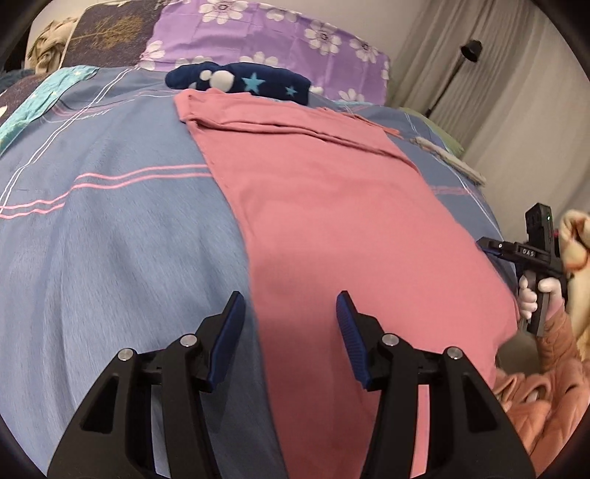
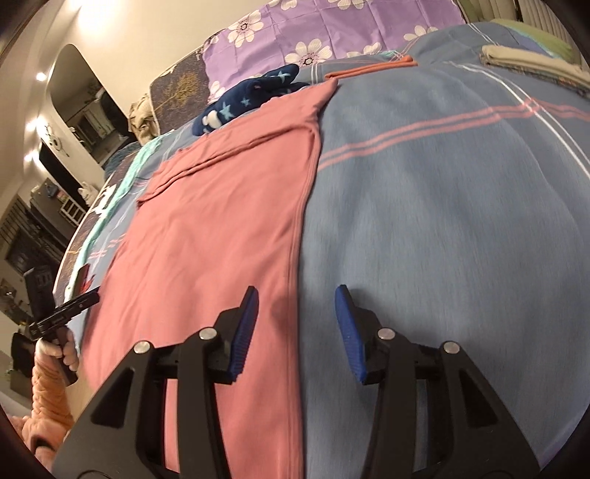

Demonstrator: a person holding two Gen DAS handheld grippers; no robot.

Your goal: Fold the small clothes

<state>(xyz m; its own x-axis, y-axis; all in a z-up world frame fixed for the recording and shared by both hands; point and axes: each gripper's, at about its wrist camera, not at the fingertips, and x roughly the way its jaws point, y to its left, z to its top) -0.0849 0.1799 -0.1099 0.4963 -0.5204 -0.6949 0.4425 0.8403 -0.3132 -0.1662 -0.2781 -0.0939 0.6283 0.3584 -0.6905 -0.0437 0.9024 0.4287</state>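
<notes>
A pink garment (image 1: 332,221) lies flat on the blue striped bedspread (image 1: 110,239), with its sleeve folded in at the far end. It also shows in the right wrist view (image 2: 221,228). My left gripper (image 1: 291,306) is open and empty, hovering over the garment's near left edge. My right gripper (image 2: 297,302) is open and empty, hovering over the garment's near right edge, which runs between its fingers. Each gripper shows in the other's view, the right one (image 1: 490,250) and the left one (image 2: 88,298), both beside the garment.
A dark blue garment with stars (image 1: 239,81) lies beyond the pink one, also in the right wrist view (image 2: 250,95). Purple flowered pillows (image 1: 276,33) sit at the head. Folded clothes (image 2: 531,59) and an orange piece (image 2: 372,68) lie at the far right. A floor lamp (image 1: 468,51) stands by the curtain.
</notes>
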